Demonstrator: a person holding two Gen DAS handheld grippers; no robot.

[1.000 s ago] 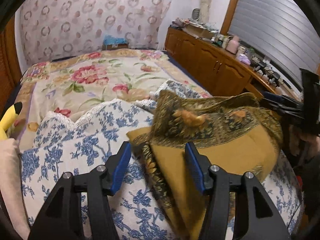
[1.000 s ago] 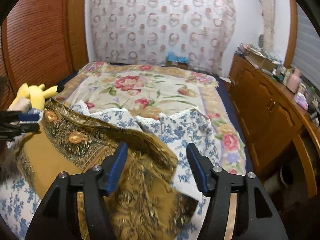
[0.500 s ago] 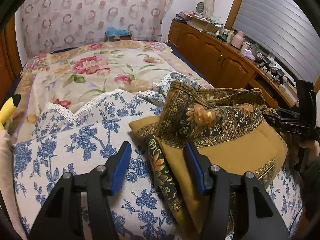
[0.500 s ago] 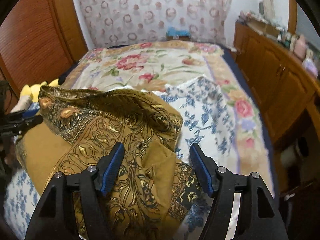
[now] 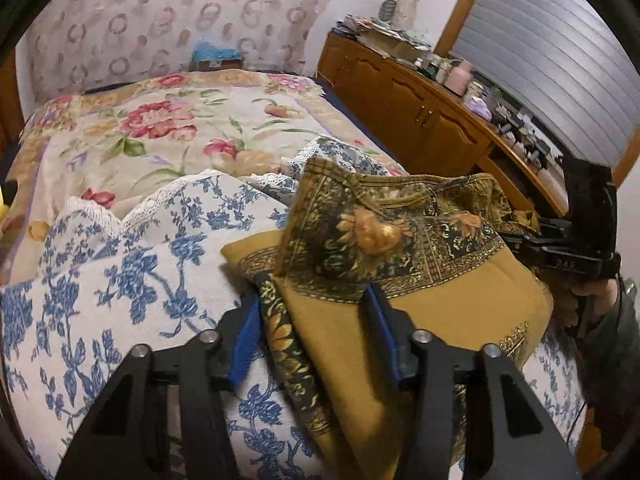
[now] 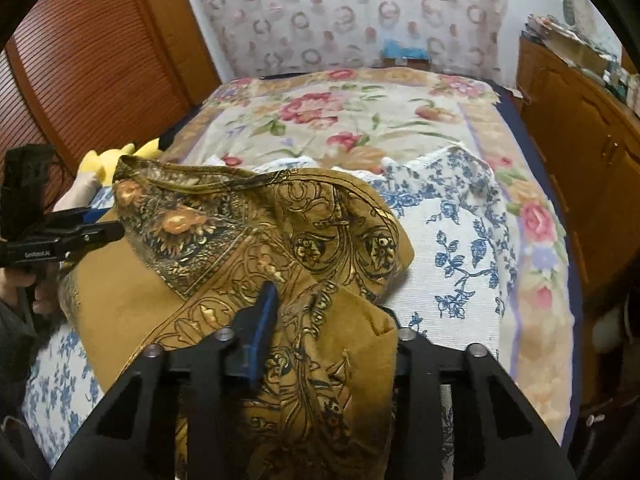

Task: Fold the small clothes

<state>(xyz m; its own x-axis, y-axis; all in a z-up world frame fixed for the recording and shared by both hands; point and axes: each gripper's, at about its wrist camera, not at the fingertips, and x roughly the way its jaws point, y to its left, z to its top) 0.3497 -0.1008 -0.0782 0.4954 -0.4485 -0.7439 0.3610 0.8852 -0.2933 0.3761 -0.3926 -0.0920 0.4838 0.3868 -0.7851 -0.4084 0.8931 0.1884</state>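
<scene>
Grippers: 2 (image 5: 312, 328) (image 6: 320, 322) straddling 1 mustard cloth (image 5: 452, 304).

The mustard garment (image 5: 448, 304) is soft matt cloth, its patterned border printed with faintly shiny gold. Under it the blue-and-white floral spread (image 5: 120, 280) looks like a coarse woven cotton with a lace edge. The left gripper (image 5: 312, 328) is matt black plastic with blue pads (image 5: 246, 332) and bright metal screws. The cabinet (image 5: 420, 112) is glossy varnished wood.
</scene>
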